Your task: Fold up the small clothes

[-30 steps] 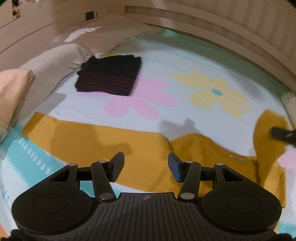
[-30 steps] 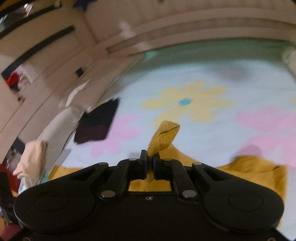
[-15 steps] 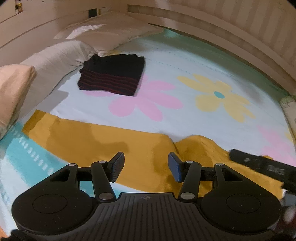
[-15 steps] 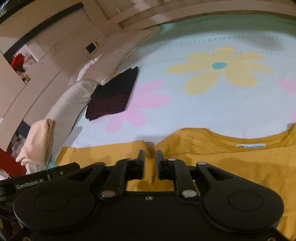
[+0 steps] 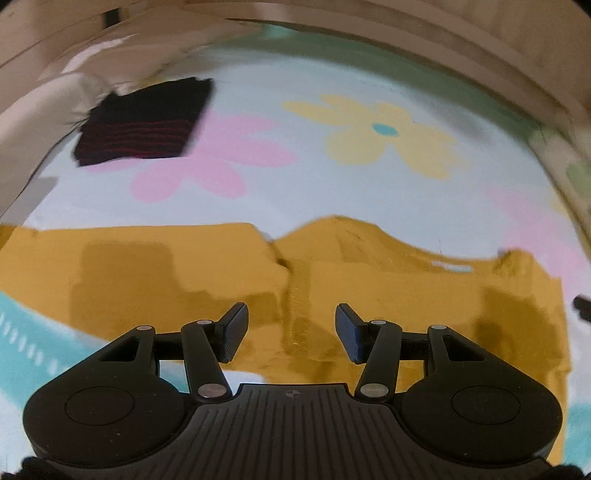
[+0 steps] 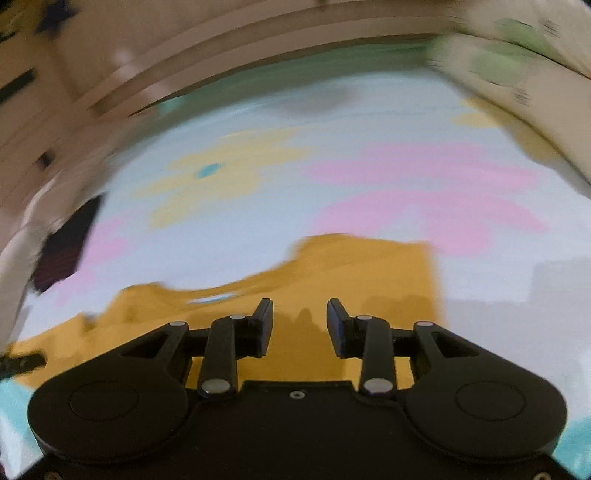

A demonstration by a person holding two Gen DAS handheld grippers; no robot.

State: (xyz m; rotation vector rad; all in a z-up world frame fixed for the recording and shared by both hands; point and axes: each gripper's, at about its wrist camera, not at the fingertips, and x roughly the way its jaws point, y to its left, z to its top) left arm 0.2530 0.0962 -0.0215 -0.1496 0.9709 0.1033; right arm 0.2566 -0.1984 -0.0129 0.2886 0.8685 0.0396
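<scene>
A second before, my right gripper (image 6: 299, 325) had been pinched on an upstanding fold of the mustard top (image 5: 207, 273); by this moment it had let go, its jaws were opening with only air between them, and the cloth lay flat on the bed beneath. My left gripper (image 5: 291, 332) stood half apart with nothing in it, just as it had a second earlier, hanging over the middle of the garment. The top stretched across the near part of the flowered sheet (image 5: 332, 192), one sleeve running off the left edge of the left view, its neckline and small label toward the right. Beyond it the sheet lay bare as far as the folded dark striped garment (image 5: 144, 125), well apart at the far left by the pillows (image 5: 44, 99), so there was open room ahead; the wooden bed frame (image 5: 369, 22) closed in the far side. The right view was smeared by motion, so the flowers and the garment's hem there were hard to read. A dark sliver at the right edge of the left view was cut off, and I could not tell what it was.
</scene>
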